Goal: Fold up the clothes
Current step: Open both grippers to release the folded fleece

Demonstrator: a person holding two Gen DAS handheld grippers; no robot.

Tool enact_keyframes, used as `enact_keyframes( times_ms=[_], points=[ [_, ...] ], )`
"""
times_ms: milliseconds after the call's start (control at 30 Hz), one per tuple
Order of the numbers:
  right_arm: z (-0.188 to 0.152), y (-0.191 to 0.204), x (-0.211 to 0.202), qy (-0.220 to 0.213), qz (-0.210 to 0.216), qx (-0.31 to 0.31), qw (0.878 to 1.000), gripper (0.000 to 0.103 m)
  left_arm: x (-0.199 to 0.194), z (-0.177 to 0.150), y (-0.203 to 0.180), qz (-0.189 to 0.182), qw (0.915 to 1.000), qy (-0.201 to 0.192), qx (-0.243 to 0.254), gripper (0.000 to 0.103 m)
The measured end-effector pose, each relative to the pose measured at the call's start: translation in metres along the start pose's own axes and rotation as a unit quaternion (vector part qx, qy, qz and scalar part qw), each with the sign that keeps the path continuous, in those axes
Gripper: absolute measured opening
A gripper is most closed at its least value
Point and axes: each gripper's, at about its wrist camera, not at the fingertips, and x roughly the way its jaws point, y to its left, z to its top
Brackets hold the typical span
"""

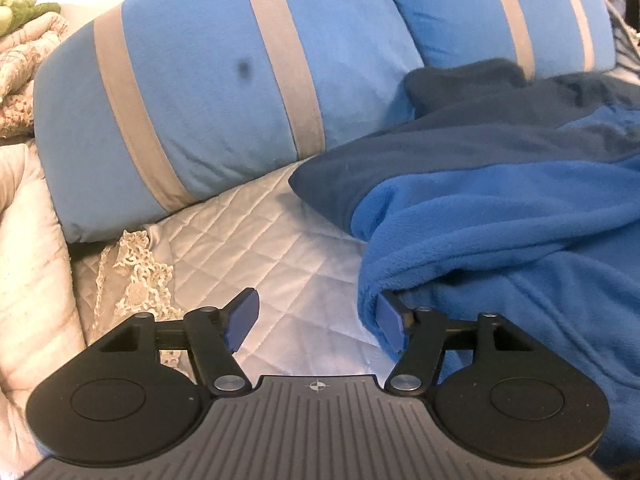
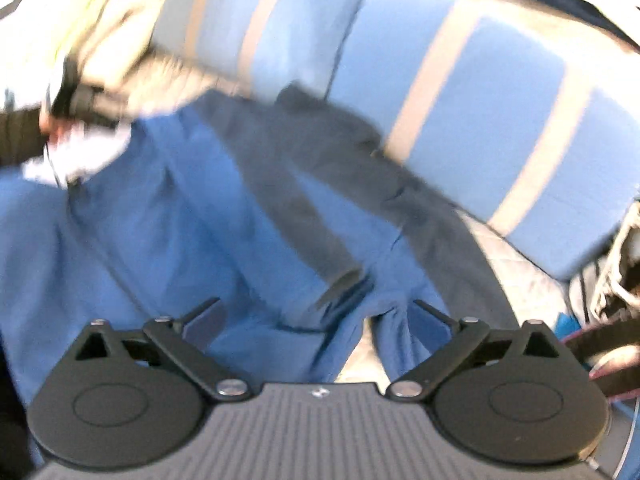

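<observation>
Your left tongs (image 1: 316,326) part-open, nothing gripped, fleece (image 1: 500,240) brushing right pad. Right tongs (image 2: 318,320) wide open above fleece, empty.

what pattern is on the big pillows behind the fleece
Light blue pillows with grey-beige stripes, clearest in the left wrist view.

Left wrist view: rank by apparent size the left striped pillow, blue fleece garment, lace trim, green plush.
1. Striped pillow and blue fleece garment: look alike; the garment is nearer and cropped, so unranked.
2. Lace trim.
3. Green plush, far and cropped.
</observation>
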Motion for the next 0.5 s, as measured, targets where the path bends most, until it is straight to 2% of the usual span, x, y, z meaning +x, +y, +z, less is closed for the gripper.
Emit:
enact_keyframes(
  times_ms=[33, 100, 167, 267, 433, 500],
  points=[
    [0.003, -0.006, -0.009, -0.008, 0.006, 0.014, 1.000, 0.103, -0.005, 0.001, 0.002, -0.002, 1.0000, -0.006, 0.000, 0.066],
    [0.003, -0.011, -0.014, -0.021, 0.014, 0.033, 0.999, 0.103, -0.016, 0.003, 0.007, -0.009, 0.9997, -0.021, -0.004, 0.076],
    [0.001, -0.015, -0.013, -0.034, 0.021, 0.047, 0.998, 0.103, -0.023, 0.005, 0.013, -0.022, 0.9992, -0.029, -0.016, 0.076],
    [-0.010, -0.021, 0.016, -0.041, 0.026, 0.063, 0.997, 0.101, -0.027, 0.006, 0.017, -0.030, 0.9981, -0.030, -0.045, 0.076],
    [-0.020, -0.025, 0.081, -0.020, 0.050, 0.093, 0.994, 0.077, -0.028, 0.000, 0.017, -0.034, 0.9957, -0.029, -0.082, 0.076],
    [-0.021, -0.027, 0.106, -0.016, 0.065, 0.109, 0.992, 0.075, -0.028, -0.003, 0.015, -0.032, 0.9955, -0.031, -0.084, 0.076]
  ],
)
